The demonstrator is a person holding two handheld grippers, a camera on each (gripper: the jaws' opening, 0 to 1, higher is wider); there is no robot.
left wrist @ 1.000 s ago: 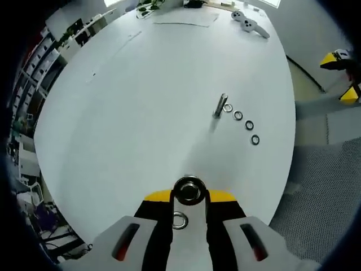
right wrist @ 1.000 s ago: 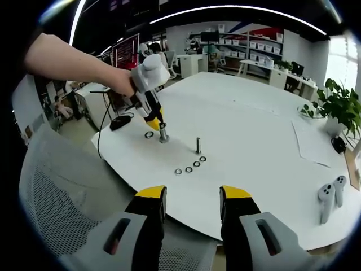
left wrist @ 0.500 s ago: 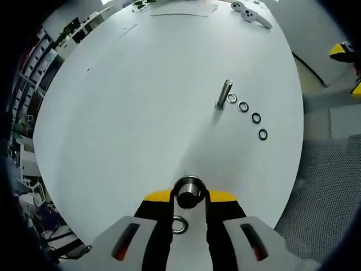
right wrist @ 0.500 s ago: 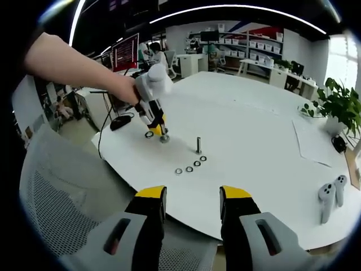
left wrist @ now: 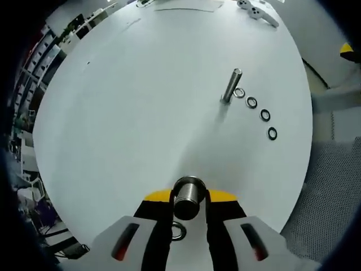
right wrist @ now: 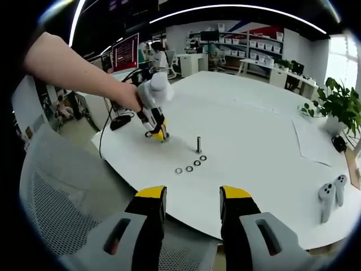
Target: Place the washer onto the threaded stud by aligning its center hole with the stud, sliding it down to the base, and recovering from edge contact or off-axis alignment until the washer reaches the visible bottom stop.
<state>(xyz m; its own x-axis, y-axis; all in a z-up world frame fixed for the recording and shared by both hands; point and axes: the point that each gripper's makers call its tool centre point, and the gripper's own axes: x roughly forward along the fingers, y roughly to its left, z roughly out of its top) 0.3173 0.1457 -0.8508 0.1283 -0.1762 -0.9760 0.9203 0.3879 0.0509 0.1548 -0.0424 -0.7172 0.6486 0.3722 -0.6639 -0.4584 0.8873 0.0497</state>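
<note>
I judge the task barely begun; the white round table (right wrist: 265,164) carries everything, and no bin, tray or box stands on it that I can make out, so nothing is contained in anything. My left gripper (left wrist: 189,210) is closed on a short threaded stud (left wrist: 188,196), which sits between its yellow tips in the left gripper view; a loose washer (left wrist: 177,230) lies on the table just under the jaws, not yet on any thread. My right gripper (right wrist: 192,206) hangs well back from the table edge with its jaws apart, holding nothing. Farther along the table a second stud (left wrist: 231,85) stands upright and bare, no washer on it; a row of four washers (left wrist: 258,109) lies flat just beside its base. All of the aligning, sliding and seating is still to do, as I read it.
</note>
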